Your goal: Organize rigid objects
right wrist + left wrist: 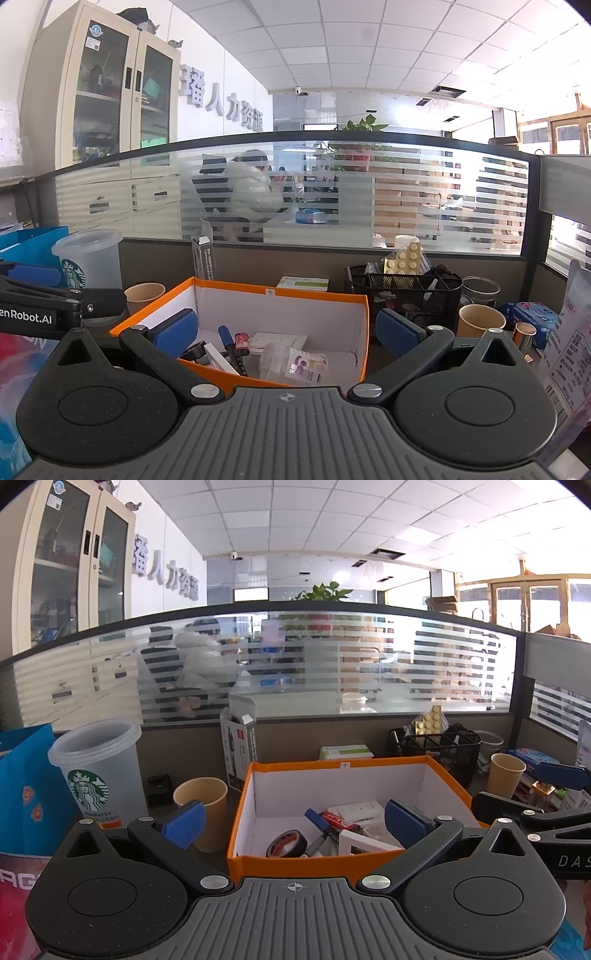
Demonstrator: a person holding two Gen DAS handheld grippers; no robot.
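Nearest to you, your left gripper [293, 821] and right gripper [286, 332] both hang with jaws spread wide and nothing between the blue pads, poised just in front of the orange box [236, 834].

Inside the box, several rigid things already lie loose: a roll of black tape [286, 845] at its front, a blue-capped marker [320, 830] beside that, a white frame-like piece [364, 843], a flat white plate [356, 810] toward the back wall, and, seen from the right wrist, a clear bottle [291, 363] on its side. So the gathering looks well under way, perhaps nearly done.

Outside the box, a paper cup [201, 805] stands just left of it, and a second paper cup [480, 321] and a small copper-coloured cylinder [523, 334] to its right. Whether these belong in it, you cannot tell.

Behind the box sits a black mesh organiser [406, 291]. The desk close under the grippers is hidden by their bodies, and the box's front corners are blocked.
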